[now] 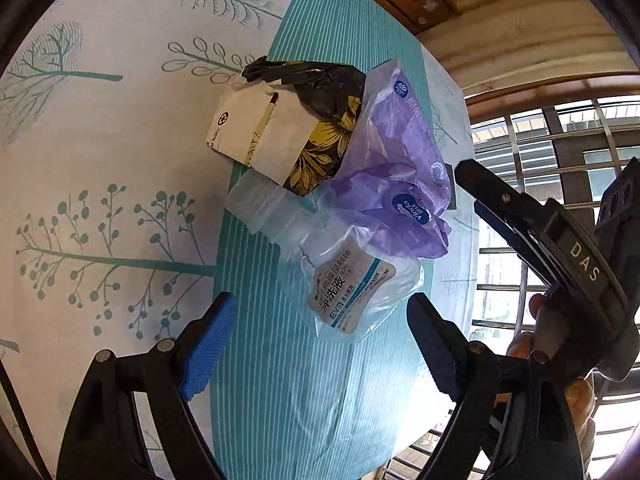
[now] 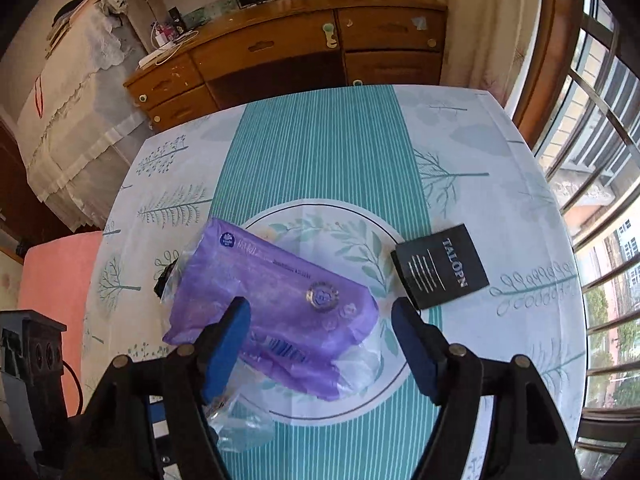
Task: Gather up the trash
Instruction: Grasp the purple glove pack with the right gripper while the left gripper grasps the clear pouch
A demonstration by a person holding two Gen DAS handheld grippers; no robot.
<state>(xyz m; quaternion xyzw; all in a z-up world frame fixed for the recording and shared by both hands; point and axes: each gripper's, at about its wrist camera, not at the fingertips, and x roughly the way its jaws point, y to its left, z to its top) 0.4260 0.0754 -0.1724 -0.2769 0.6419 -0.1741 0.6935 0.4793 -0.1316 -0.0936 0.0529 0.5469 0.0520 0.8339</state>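
A pile of trash lies on the table: a crumpled purple tissue wrapper (image 1: 394,168), a squashed clear plastic bottle (image 1: 320,264) with a printed label, and a white carton with black and yellow flowers (image 1: 288,128). My left gripper (image 1: 320,344) is open, its fingers either side of the bottle's near end, holding nothing. In the right wrist view the purple wrapper (image 2: 280,304) lies just ahead of my open right gripper (image 2: 320,340). The clear bottle (image 2: 244,424) shows under its left finger. The right gripper also shows in the left wrist view (image 1: 520,216), to the right of the pile.
The round table has a white and teal leaf-print cloth (image 2: 320,152). A black TALOPN card (image 2: 440,266) lies to the right of the wrapper. A wooden cabinet (image 2: 280,52) stands behind the table and a barred window (image 2: 600,160) is on the right.
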